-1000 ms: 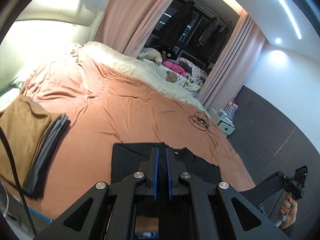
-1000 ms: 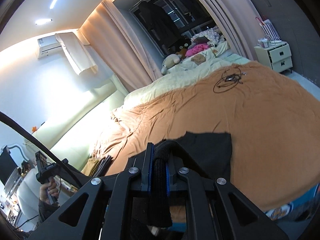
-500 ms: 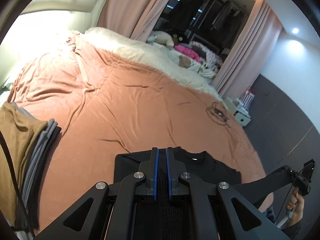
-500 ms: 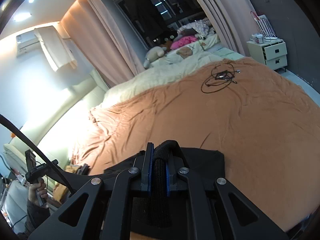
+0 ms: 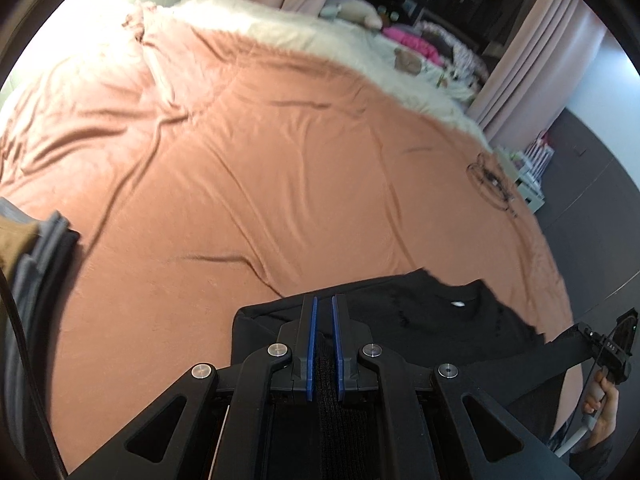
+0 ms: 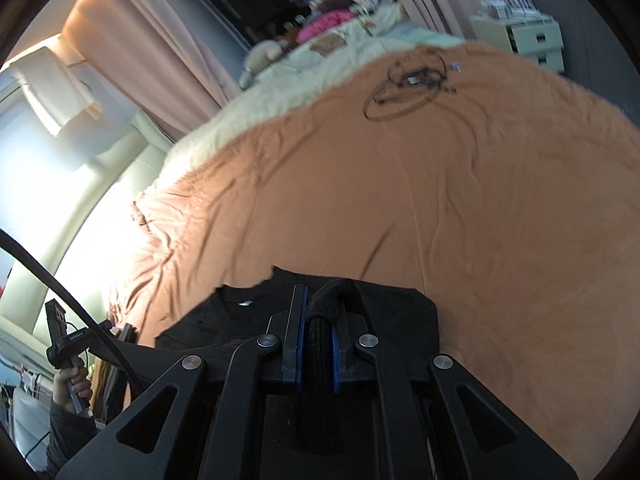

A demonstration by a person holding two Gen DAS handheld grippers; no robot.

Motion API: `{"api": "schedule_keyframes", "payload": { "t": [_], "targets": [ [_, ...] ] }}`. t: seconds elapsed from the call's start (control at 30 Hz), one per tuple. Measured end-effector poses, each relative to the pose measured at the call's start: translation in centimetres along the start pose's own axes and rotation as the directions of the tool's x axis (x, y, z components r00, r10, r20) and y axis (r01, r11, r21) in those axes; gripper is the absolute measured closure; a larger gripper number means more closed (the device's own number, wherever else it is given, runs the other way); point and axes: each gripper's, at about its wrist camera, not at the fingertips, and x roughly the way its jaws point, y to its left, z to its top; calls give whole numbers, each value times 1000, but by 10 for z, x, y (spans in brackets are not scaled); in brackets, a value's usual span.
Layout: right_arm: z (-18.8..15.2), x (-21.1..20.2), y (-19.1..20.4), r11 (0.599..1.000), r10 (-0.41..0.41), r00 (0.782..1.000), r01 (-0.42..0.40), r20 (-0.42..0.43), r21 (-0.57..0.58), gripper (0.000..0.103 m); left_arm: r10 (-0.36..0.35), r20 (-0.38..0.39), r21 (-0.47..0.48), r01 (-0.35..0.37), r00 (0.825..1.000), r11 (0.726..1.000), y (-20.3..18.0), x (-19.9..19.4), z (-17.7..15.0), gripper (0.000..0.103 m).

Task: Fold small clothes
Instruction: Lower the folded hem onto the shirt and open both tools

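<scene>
Rumpled orange-pink bed cover (image 5: 248, 168), black garment (image 5: 432, 320) spread near edge — coiled black cable (image 6: 408, 84) far side, folded stack (image 5: 36, 248) left

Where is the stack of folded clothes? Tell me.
In the left wrist view, the stack of folded clothes lies at the far left edge on the orange bedspread, apart from the black garment.

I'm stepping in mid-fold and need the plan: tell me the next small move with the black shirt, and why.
Probably lower both hands together and lay the black shirt flat on the orange bedspread. The left gripper and right gripper are each shut on a ribbed edge of it, with the collar end already lying on the bed ahead.
</scene>
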Motion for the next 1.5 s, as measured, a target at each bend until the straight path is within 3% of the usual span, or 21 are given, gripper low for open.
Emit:
{"api": "schedule_keyframes", "payload": {
  "t": [0.27, 0.53, 0.63, 0.7, 0.73, 0.77, 0.8, 0.83, 1.03, 1.3, 1.5],
  "targets": [
    [19, 59, -16, 997, -32, 996, 37, -82, 64, 96, 43, -107, -50, -49, 993, 998, 27, 72, 0, 95],
    [28, 88, -22, 992, -76, 984, 90, -160, 85, 96, 107, -179, -60, -119, 978, 991, 42, 108, -10, 93],
    [36, 86, -14, 992, -101, 980, 113, -169, 64, 93, 94, -189, -75, -110, 977, 991, 43, 103, -9, 81],
    [40, 80, -6, 992, -111, 981, 118, -159, 39, 82, 84, -181, -60, -96, 980, 994, 37, 93, -8, 59],
    [41, 75, 0, 993, -109, 983, 113, -148, 22, 62, 82, -174, -43, -90, 981, 995, 33, 86, -8, 53],
    [41, 71, 4, 994, -103, 985, 106, -140, 11, 32, 91, -163, -17, -95, 982, 995, 27, 80, -8, 43],
    [41, 62, 11, 993, -116, 985, 115, -124, -11, 21, 104, -150, 14, -103, 983, 995, 20, 73, -9, 37],
    [41, 57, 16, 992, -127, 985, 124, -116, -30, 19, 112, -144, 37, -107, 983, 994, 16, 68, -10, 36],
    [24, 40, 42, 964, -226, 960, 196, -164, -179, 19, 142, -185, 202, -104, 972, 974, -14, 48, -31, 29],
    [7, 42, 72, 918, -328, 917, 253, -226, -304, 19, 221, -240, 295, -146, 945, 944, -20, 56, -62, 29],
    [-2, 67, 77, 846, -468, 849, 351, -244, -401, 19, 351, -252, 377, -243, 902, 894, -15, 85, -74, 29]
  ]
}}
